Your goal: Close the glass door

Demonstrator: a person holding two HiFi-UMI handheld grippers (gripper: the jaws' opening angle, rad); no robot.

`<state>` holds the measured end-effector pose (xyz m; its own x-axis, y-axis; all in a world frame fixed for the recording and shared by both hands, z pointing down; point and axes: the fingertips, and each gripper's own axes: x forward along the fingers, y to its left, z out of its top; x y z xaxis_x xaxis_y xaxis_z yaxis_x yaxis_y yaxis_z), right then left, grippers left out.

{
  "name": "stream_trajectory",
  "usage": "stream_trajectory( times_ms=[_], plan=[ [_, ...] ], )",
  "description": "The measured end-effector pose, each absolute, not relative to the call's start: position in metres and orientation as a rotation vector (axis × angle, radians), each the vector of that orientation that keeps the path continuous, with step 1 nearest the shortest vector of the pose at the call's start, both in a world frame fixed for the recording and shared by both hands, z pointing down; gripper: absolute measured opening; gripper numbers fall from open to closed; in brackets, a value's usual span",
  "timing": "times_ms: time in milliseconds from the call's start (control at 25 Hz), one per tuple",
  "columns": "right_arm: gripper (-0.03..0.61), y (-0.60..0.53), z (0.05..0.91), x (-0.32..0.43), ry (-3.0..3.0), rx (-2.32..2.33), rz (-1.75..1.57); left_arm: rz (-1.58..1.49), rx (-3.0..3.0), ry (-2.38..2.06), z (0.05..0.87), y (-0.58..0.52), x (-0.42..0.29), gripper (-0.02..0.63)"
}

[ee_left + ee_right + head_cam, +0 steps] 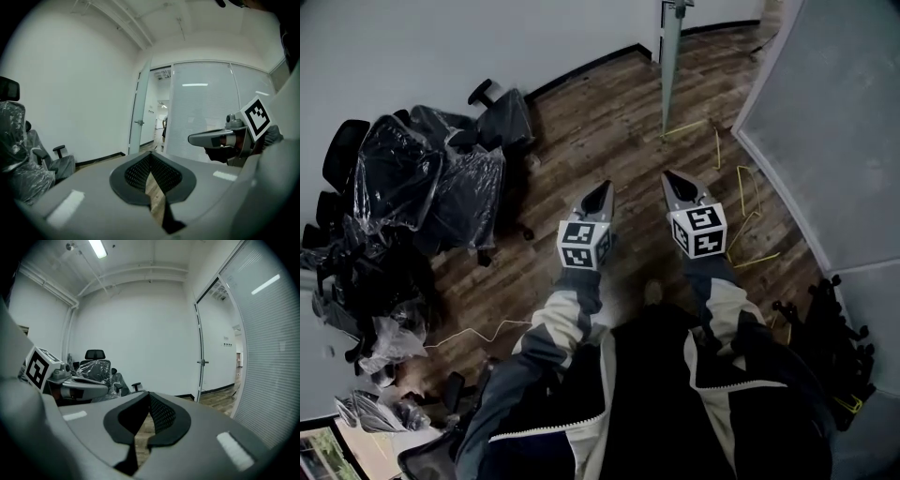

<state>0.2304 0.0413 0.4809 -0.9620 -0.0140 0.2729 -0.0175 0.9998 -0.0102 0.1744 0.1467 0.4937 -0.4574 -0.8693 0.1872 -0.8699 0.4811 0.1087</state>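
Plastic-wrapped office chairs (431, 178) are sitting far left by the wall, out of play. The left claw (602, 190) and right claw (675, 181) are both being carried clenched and empty, side by side, pointing ahead over the wood floor (581, 141), probably because pushing a door needs no grip. The glass door (671, 66) is standing open ahead and slightly right, well apart from both claws, beside the frosted partition (834, 103). It is standing upright, long axis vertical, its leaf showing nearly edge-on to the person and its handle (139, 123) sticking out at mid-height.
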Motion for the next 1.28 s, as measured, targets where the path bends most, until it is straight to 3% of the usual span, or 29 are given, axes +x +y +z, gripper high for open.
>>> stream_trajectory(
  times_ms=[600, 1280],
  plan=[
    [0.006, -0.081, 0.472, 0.089, -2.888, -0.021, -0.007, 0.014, 1.485, -2.568, 0.478, 0.024, 0.035, 0.000],
    [0.008, -0.165, 0.455, -0.137, -2.859, 0.338, -0.031, 0.064, 1.819, -2.417, 0.455, -0.070, -0.220, 0.000]
  ],
)
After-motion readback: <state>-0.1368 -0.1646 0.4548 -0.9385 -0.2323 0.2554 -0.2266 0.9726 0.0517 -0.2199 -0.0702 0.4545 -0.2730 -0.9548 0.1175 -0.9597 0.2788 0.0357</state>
